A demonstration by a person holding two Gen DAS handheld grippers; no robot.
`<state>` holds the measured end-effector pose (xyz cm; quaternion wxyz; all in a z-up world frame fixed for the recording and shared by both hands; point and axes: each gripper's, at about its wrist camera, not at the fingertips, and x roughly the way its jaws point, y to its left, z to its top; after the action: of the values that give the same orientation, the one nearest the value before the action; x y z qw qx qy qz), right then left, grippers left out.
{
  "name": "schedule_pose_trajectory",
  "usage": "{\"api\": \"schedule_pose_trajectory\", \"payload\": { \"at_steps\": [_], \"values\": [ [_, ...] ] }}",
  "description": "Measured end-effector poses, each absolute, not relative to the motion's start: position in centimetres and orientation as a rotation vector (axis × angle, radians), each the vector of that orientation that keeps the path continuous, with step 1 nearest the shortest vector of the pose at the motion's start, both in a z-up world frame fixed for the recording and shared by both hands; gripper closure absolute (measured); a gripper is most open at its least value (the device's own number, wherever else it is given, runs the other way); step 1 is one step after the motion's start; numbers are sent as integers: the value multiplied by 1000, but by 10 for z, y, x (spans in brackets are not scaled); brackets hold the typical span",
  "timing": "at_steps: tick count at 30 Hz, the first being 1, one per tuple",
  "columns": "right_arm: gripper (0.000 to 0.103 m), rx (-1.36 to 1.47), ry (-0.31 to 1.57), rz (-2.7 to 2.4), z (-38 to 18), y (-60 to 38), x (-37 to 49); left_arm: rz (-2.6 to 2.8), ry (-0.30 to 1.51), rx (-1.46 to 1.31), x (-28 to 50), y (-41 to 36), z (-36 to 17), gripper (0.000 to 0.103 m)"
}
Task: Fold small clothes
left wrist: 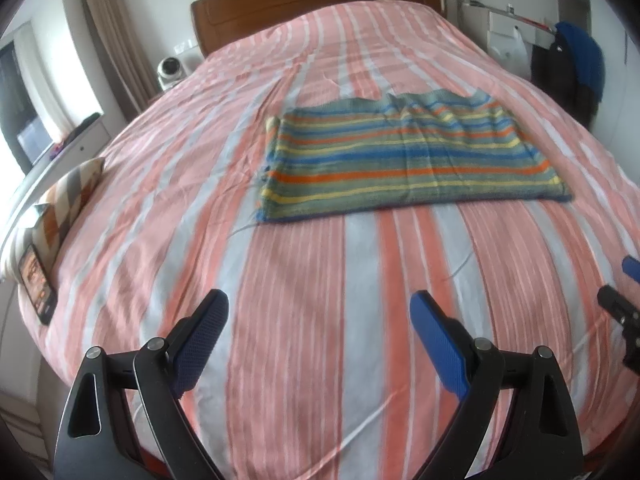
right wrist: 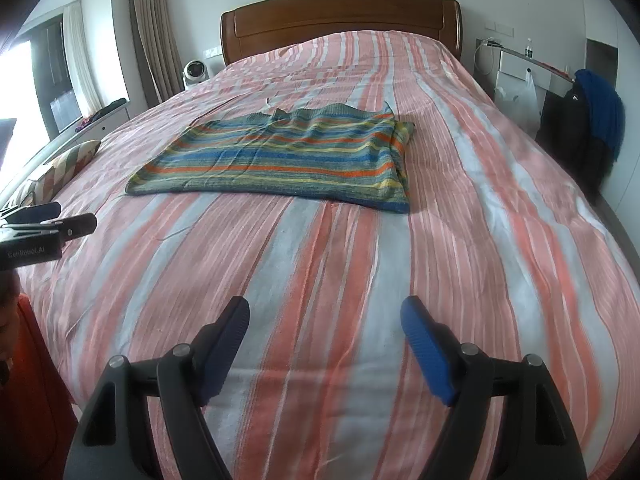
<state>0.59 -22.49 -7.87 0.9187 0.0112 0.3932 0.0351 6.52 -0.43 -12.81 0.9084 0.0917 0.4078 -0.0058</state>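
A striped knit garment [left wrist: 408, 156] in green, blue, orange and yellow lies flat in a rectangle on the middle of the bed; it also shows in the right wrist view [right wrist: 280, 160]. My left gripper [left wrist: 320, 308] is open and empty, held above the bedspread well short of the garment's near edge. My right gripper [right wrist: 325, 312] is open and empty, also above the bedspread short of the garment. The right gripper shows at the right edge of the left wrist view [left wrist: 624, 300]. The left gripper shows at the left edge of the right wrist view [right wrist: 48, 224].
The bed [left wrist: 160, 208] has a pink, orange and white striped cover and a wooden headboard [right wrist: 340, 16]. A patterned cushion [left wrist: 68, 196] and a phone [left wrist: 36, 284] lie at the left edge. A chair with dark and blue clothes [right wrist: 588, 120] stands on the right.
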Motion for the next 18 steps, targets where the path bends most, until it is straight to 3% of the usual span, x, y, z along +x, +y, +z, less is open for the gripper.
{"api": "schedule_pose_trajectory", "payload": {
  "at_steps": [10,18],
  "values": [
    [25,123,761,40,-54,-288,35,-338,802,311,92,-105,-131,10],
    [25,386,859,170,-56,-376,138,-568,784,450,147,-229,-160,10]
  ]
}}
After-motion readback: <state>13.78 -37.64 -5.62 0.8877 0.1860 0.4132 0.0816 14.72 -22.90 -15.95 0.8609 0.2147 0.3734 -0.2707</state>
